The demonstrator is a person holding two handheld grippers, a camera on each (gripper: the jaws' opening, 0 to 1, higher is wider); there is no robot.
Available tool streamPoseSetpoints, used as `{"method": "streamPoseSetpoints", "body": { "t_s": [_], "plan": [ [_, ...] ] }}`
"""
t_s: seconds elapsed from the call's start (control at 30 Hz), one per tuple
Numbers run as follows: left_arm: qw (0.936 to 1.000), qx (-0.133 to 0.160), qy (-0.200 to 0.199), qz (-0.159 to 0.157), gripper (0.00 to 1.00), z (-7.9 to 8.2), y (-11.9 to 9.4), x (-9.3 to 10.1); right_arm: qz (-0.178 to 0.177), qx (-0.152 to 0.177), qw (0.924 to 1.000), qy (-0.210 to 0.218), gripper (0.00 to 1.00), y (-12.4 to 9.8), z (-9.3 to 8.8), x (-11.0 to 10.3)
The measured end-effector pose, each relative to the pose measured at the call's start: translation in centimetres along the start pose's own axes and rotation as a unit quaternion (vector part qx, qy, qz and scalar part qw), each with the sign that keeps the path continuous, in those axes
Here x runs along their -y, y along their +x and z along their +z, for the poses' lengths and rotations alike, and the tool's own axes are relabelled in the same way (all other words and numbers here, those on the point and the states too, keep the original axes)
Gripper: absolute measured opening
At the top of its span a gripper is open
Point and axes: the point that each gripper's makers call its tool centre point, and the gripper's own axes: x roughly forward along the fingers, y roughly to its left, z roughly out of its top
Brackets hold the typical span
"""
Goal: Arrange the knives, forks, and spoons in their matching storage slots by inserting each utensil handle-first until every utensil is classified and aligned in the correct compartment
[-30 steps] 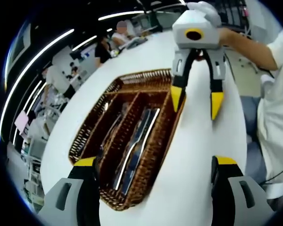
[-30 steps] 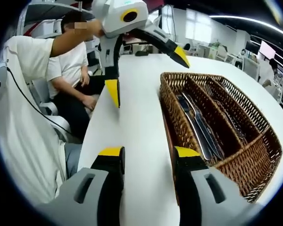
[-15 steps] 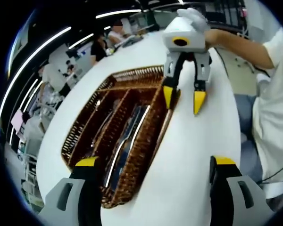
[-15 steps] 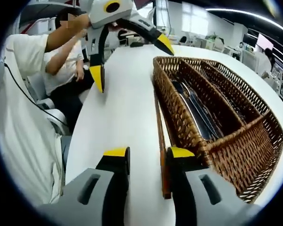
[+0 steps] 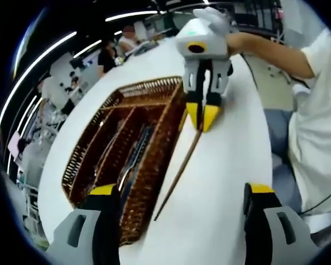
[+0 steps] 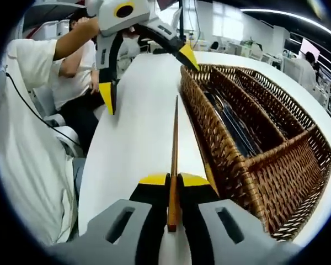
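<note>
A brown wicker basket [image 5: 154, 165] [image 6: 265, 160] with three long compartments lies on the white table [image 5: 226, 182]. Metal cutlery [image 5: 133, 160] [image 6: 231, 124] lies in its slots. My right gripper [image 6: 174, 179] [image 5: 201, 117] is shut on a thin brown stick [image 6: 175, 138] [image 5: 179, 174], like a chopstick, just beside the basket's long wall. The stick points away from the right gripper along the basket's side. My left gripper [image 5: 181, 190] [image 6: 147, 76] stands wide open above the table at the far end of the stick, with nothing between its fingers.
A seated person in a white shirt [image 6: 77, 72] is at the table's edge beside the left gripper. A white sleeve [image 5: 320, 110] shows along the table's other side. Desks and other people fill the room behind. Bare table [image 6: 138, 143] runs beside the basket.
My right gripper has shut on the brown stick that lay between its open jaws beside the basket. The stick's far end now angles off the basket wall. The left gripper stays open.
</note>
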Motion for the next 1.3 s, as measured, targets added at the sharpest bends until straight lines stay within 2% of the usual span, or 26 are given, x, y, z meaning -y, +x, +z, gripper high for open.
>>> {"method": "streamPoseSetpoints", "body": {
  "t_s": [0.13,0.23,0.33,0.37,0.5,0.57,0.63,0.73,1.0,1.13,1.3],
  "plan": [
    [0.9999,-0.005,0.006,-0.015,0.91,0.0,0.6,0.9,0.014,0.024,0.9996,-0.006,0.06,-0.6,1.5,-1.4],
    [0.9998,-0.004,0.016,-0.014,0.89,0.3,0.8,0.8,0.022,0.037,0.9989,-0.017,0.06,-1.1,2.7,-2.6],
    [0.9996,0.001,0.022,-0.020,0.76,0.8,0.6,0.9,0.021,0.046,0.9983,-0.031,0.06,-1.3,3.8,-3.4],
    [0.9995,0.001,0.023,-0.020,0.73,0.9,0.5,0.9,0.021,0.049,0.9980,-0.034,0.06,-1.3,4.2,-2.8],
    [0.9994,0.002,0.028,-0.021,0.70,1.0,0.6,1.1,0.023,0.056,0.9972,-0.044,0.06,-1.5,5.2,-3.5],
    [0.9992,0.001,0.028,-0.030,0.62,1.0,0.6,1.6,0.027,0.059,0.9967,-0.048,0.06,-1.5,5.7,-4.0],
    [0.9990,-0.001,0.029,-0.034,0.49,0.9,0.7,1.9,0.029,0.062,0.9964,-0.050,0.06,-1.4,5.8,-4.2],
    [0.9982,-0.009,0.030,-0.051,0.37,0.4,1.1,2.6,0.033,0.062,0.9961,-0.052,0.06,-1.2,6.0,-4.2],
    [0.9976,-0.023,0.022,-0.061,0.21,-0.3,1.6,3.0,0.046,0.063,0.9955,-0.054,0.06,-0.9,6.1,-4.6],
    [0.9974,-0.025,0.027,-0.062,0.08,-0.3,1.5,3.3,0.049,0.060,0.9957,-0.051,0.06,-0.7,5.9,-4.6],
    [0.9969,-0.029,0.035,-0.065,0.05,-0.3,1.6,3.6,0.050,0.059,0.9958,-0.049,0.06,-0.5,5.8,-4.7]
  ]
}}
